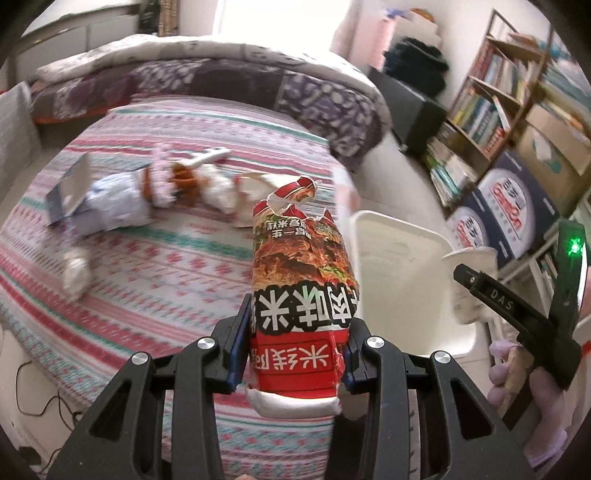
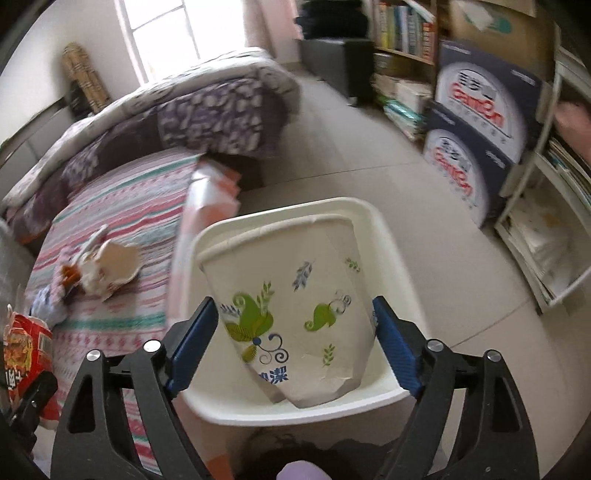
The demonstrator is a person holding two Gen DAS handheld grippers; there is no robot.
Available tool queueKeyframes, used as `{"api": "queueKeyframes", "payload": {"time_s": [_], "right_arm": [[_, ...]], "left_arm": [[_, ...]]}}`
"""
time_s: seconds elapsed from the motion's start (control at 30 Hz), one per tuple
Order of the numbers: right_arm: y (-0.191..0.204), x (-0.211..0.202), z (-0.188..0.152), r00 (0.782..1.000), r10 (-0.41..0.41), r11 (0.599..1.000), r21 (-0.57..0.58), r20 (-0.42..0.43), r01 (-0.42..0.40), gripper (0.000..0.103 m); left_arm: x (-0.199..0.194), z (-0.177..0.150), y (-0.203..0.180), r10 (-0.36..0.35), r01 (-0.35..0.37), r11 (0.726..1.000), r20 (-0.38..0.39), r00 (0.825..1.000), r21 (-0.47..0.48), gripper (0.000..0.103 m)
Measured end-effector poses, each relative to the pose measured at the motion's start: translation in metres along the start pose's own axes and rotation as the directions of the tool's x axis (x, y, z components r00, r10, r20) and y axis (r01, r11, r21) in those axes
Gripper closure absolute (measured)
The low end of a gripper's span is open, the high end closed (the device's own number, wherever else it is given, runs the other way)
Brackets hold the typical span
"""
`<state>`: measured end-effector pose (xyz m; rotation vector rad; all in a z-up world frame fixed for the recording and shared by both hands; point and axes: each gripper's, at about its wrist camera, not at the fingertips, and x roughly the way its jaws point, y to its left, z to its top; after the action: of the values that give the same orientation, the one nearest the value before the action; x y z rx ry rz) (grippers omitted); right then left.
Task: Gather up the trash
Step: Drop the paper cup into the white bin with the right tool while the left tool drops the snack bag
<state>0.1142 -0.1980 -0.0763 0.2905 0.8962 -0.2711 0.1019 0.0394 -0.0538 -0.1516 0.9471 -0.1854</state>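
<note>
Two grippers, each loaded.

Left wrist view: the left gripper (image 1: 295,354) pinches a torn red noodle cup (image 1: 301,295) between its blue pads; the print is upside down, large characters 米 and 味 and a lower band 米线 readable, rest unclear. The cup is held over the striped bedspread (image 1: 129,258), near its right edge. Further trash (image 1: 147,188) lies clustered mid-bed, blurred. The white bin (image 1: 402,280) stands on the floor just beside the bed. Stacked boxes (image 1: 517,195) carry red lettering, not legible here.

Right wrist view: the right gripper (image 2: 297,343) has both pads pressed on a white paper cup (image 2: 295,314) with green leaf print and blue characters, last one 洁 or similar. The cup hangs directly over the open bin (image 2: 369,210); bin contents hidden by the cup. Boxes (image 2: 476,110) read "GamOn". Bare tile floor (image 2: 369,147) lies open between bin and bookshelf (image 2: 402,29).
</note>
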Motion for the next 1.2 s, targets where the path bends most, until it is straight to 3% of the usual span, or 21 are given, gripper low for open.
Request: {"api": "queueKeyframes", "payload": {"time_s": [0.77,0.9,1.0,1.13,1.2], "right_arm": [[-0.118,-0.005,0.004,0.994,-0.112,0.972,0.209,0.017,0.106,0.012],[-0.125,-0.007,0.005,0.992,-0.123,0.968,0.224,0.025,0.115,0.009],[-0.125,-0.007,0.005,0.993,-0.116,0.969,0.223,0.022,0.108,0.008],[-0.110,-0.006,0.002,0.995,-0.095,0.976,0.200,0.015,0.090,0.007],[-0.099,-0.002,-0.001,0.996,-0.087,0.981,0.175,0.000,0.086,0.007]], "left_arm": [[0.055,0.020,-0.147,-0.118,0.134,0.972,-0.092,0.989,0.195,0.060],[0.056,0.022,-0.153,-0.153,0.167,0.972,-0.094,0.984,0.167,0.038],[0.054,0.023,-0.149,-0.168,0.181,0.972,-0.096,0.981,0.149,0.032],[0.052,0.022,-0.127,-0.117,0.125,0.987,-0.079,0.990,0.105,0.029],[0.052,0.019,-0.103,-0.041,0.046,0.996,-0.067,0.997,0.073,0.026]]}}
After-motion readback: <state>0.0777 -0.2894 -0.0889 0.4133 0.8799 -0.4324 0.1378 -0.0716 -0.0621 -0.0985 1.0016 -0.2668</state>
